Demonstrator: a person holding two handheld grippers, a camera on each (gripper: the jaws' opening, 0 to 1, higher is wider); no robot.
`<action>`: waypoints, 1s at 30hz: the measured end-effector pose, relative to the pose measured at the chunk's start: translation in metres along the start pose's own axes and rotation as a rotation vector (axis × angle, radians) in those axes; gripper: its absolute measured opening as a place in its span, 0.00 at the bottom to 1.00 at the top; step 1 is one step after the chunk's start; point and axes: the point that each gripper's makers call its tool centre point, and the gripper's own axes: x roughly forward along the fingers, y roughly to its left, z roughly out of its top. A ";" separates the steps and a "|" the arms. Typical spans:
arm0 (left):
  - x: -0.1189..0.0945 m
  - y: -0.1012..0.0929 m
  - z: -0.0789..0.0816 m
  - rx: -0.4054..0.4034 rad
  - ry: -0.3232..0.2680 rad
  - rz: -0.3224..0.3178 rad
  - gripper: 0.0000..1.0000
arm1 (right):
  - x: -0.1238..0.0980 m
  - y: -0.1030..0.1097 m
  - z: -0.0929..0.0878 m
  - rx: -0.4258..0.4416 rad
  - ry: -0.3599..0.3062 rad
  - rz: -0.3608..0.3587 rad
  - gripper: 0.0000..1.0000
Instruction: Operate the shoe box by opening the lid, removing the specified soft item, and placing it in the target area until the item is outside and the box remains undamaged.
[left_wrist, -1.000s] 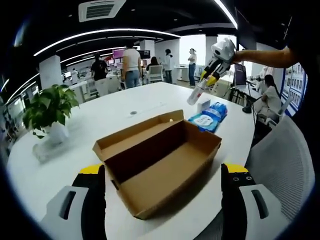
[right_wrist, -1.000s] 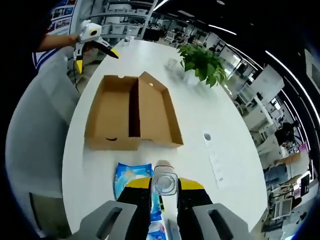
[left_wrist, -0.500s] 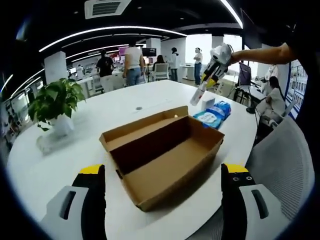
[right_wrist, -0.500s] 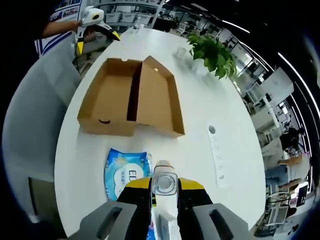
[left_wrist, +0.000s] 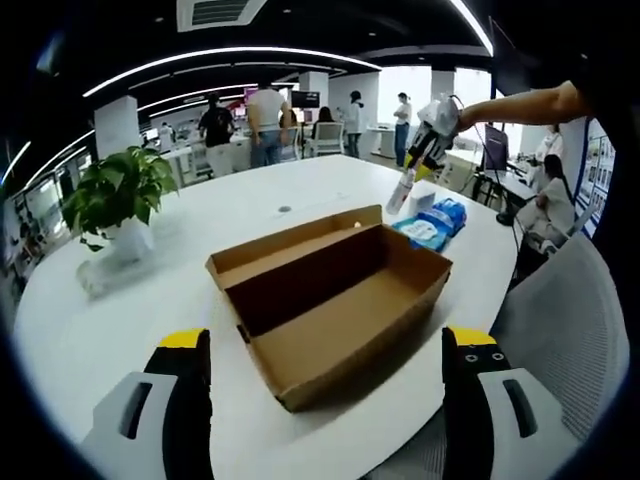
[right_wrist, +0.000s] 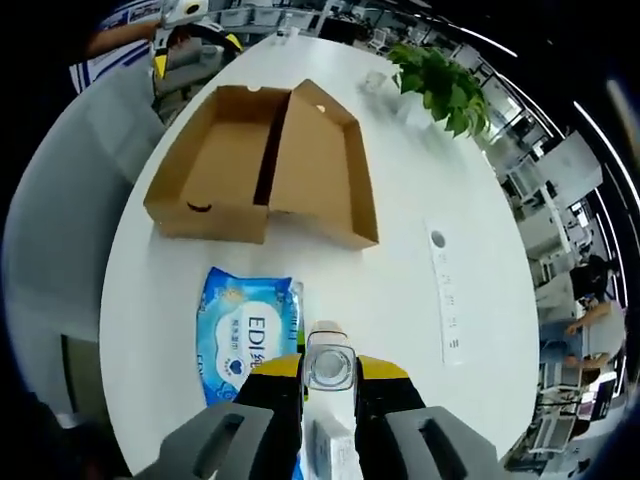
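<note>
Right gripper is pinching a clear bottle at 6 o'clock, risking tipping onto wipes pack; left gripper is spreading wide before the shoe box.

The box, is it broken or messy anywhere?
No, nothing stands out. The box sits open and empty on the table, its walls straight and untorn. The right gripper holds a bottle above the blue pack.

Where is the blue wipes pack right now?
In the right gripper view the blue wipes pack lies flat on the white table, between the open shoe box and the right hand-held gripper.
</note>
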 end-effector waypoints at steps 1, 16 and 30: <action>0.000 0.000 0.000 -0.001 -0.001 0.001 0.99 | 0.001 0.000 -0.001 0.003 0.001 0.002 0.14; -0.006 0.009 -0.009 -0.018 0.006 0.024 0.99 | 0.026 0.004 -0.023 -0.002 0.049 0.043 0.15; -0.009 0.006 -0.021 -0.037 0.020 0.034 0.98 | 0.036 0.005 -0.031 -0.031 0.080 0.063 0.15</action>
